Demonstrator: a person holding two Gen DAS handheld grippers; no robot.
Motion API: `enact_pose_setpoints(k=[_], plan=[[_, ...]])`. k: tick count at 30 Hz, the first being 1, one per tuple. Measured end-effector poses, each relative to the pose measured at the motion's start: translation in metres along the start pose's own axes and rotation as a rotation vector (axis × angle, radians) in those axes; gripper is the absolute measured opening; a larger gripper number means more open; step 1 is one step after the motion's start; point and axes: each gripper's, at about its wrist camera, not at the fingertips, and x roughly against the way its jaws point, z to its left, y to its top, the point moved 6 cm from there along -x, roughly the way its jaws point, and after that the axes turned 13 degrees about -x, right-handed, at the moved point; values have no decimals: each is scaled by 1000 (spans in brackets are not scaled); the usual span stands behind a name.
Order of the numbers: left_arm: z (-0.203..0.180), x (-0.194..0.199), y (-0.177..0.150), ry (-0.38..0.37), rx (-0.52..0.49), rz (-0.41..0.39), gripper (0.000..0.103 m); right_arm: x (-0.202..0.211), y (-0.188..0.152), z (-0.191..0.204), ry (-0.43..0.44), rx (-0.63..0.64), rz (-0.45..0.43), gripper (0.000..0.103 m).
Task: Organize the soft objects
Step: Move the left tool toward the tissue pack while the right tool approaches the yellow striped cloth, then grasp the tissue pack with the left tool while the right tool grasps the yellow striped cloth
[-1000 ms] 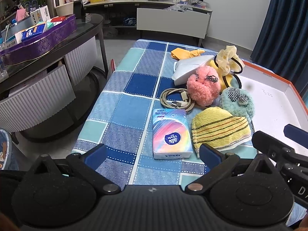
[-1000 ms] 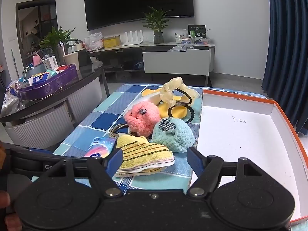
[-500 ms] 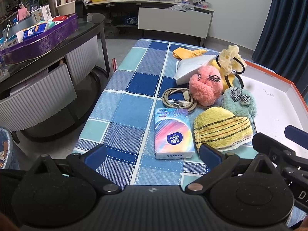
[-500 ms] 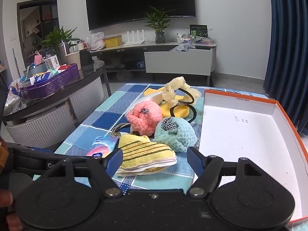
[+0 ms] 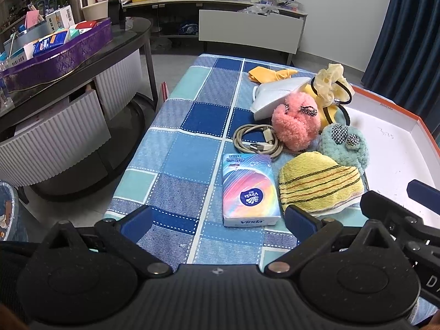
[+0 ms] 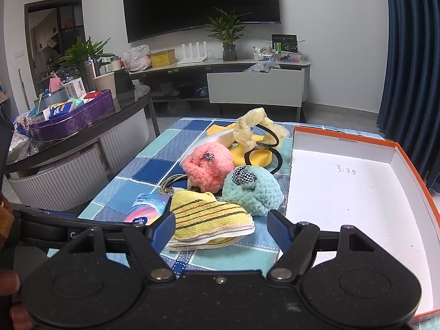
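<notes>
Checked blue cloth covers the desk [image 5: 189, 126], with a living-room TV wall behind it. Soft things lie heaped at the middle: a yellow striped cloth [image 6: 209, 217] nearest, a teal plush ball [image 6: 253, 192] and a pink plush ball [image 6: 209, 165] touching behind it, then a cream scrunchie [image 6: 250, 129]. An empty orange-rimmed box [image 6: 412, 165] sits just to their right. The right gripper [image 6: 221, 228] hovers with its jaws apart in front of the striped cloth; the left gripper [image 5: 217, 220] is likewise spread, holding nothing, facing a Vinda tissue pack [image 5: 249, 189]. Trouble likely comes from crowding: a pinch on the layered cloth may catch only its top fold, or drag the coiled cable [image 5: 255, 140] beside it, which is not soft.
</notes>
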Motion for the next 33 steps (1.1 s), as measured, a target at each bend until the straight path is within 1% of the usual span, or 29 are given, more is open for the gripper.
enact_pose_setpoints(k=[3, 4, 10, 16, 19, 21, 23, 26, 28, 31, 33], plan=[[0, 0, 0, 0, 0, 0, 103, 0, -1, 1, 5, -6, -5, 86], [0, 0, 0, -1, 0, 0, 103, 0, -1, 0, -9, 6, 15, 86], [-1, -2, 0, -2, 2, 3, 103, -2, -1, -1, -24, 23, 28, 86], [0, -7, 1, -3, 7, 9, 103, -5, -1, -1, -17, 10, 29, 86], [0, -11, 3, -7, 21, 14, 103, -6, -1, -2, -9, -7, 28, 86], [-2, -15, 6, -16, 10, 15, 103, -9, -1, -3, 2, -27, 32, 86], [-4, -21, 8, -2, -8, 19, 103, -11, -2, -3, 5, -26, 31, 86], [-3, -29, 11, -9, 0, 20, 103, -14, -3, -4, 3, -25, 34, 86], [0, -34, 12, 0, 0, 23, 103, -15, -3, -4, 9, -33, 50, 86], [1, -40, 13, -17, 18, 24, 103, -20, -4, -5, 1, -32, 58, 86], [-1, -43, 14, -27, 5, 22, 103, -23, -5, -4, -2, -34, 68, 86]])
